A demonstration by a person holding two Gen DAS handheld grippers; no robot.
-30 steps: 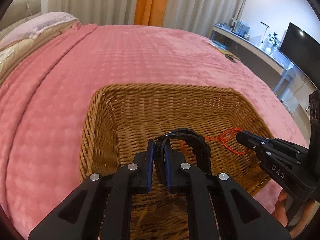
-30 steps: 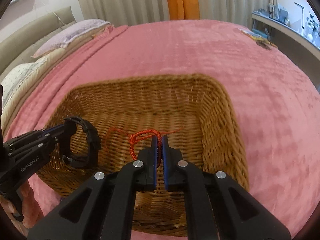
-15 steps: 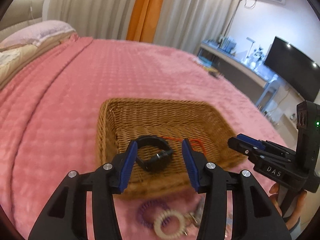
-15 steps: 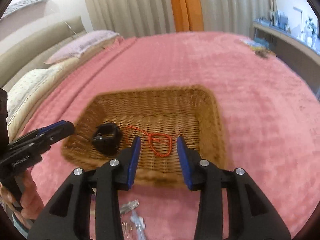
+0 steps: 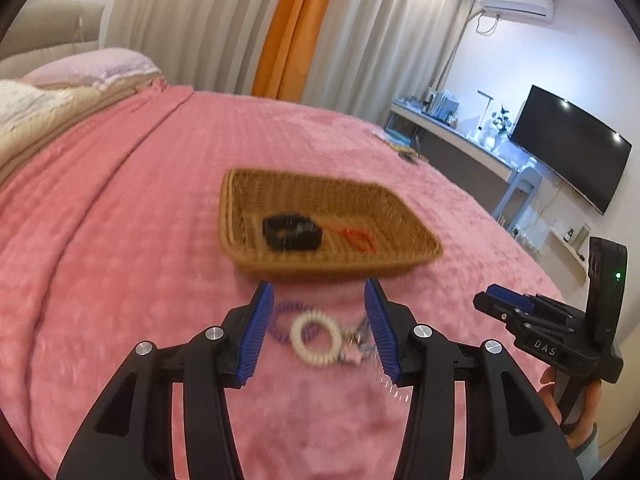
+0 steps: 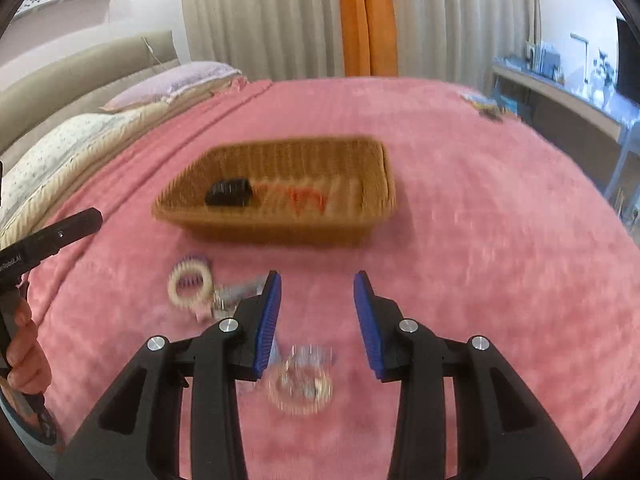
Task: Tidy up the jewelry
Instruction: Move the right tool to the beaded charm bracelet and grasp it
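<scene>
Both grippers have backed off the wicker basket [image 5: 400,256], leaving the black band [image 5: 291,233] and orange cord [image 5: 360,238] inside at frame centre. Left gripper [image 5: 319,326] and right gripper [image 6: 316,320] gape empty; cream coil ring [image 5: 316,338] lies between the left's fingers.

I see a tan wicker basket [image 5: 400,216] on the pink blanket. A black watch [image 5: 291,232] lies inside it, a red cord [image 5: 358,238] just beside. Before the basket lie a cream coil band [image 5: 316,334] overlapping a purple one [image 5: 280,322], and a clear bracelet [image 6: 300,380], blurred.
</scene>
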